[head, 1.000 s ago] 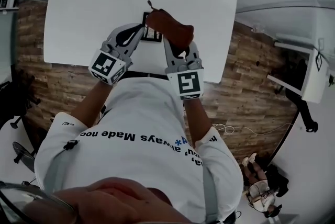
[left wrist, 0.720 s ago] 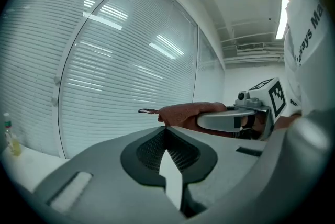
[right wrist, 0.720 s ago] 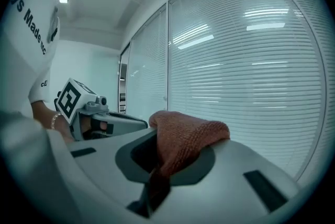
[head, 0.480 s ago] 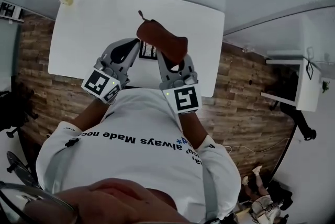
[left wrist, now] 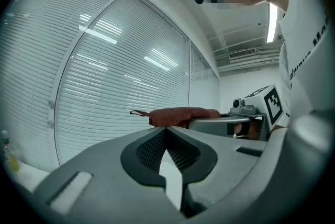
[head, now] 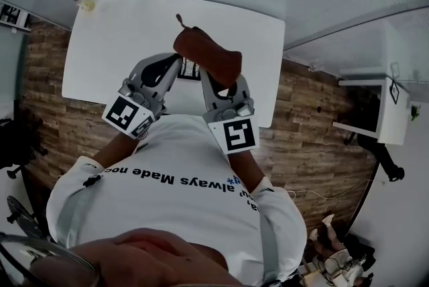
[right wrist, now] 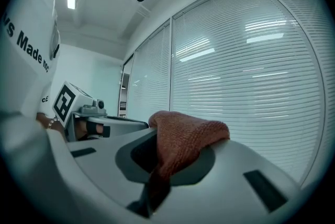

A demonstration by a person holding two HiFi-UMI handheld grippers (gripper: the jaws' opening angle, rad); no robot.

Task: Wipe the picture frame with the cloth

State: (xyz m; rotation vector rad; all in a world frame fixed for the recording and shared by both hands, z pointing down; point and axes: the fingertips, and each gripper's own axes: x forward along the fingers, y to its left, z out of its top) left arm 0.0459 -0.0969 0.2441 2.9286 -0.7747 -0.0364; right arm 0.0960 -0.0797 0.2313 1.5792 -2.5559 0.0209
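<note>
Both hands are up in front of the chest, over the near edge of the tabletop [head: 114, 37]. The left hand-held gripper [left wrist: 166, 133] is pinched nearly closed on a thin pale edge, by my read the rim of the picture frame [head: 190, 69], which shows as a small dark rectangle between the two tools. The right hand-held gripper [right wrist: 159, 139] is clamped on the rust-brown cloth [right wrist: 183, 136], its bunched end draped over the jaws and just above the frame. So this looks like the wiping step about to start. Next call: bring the cloth flat onto the frame's face while the left keeps a firm, steady pinch.
</note>
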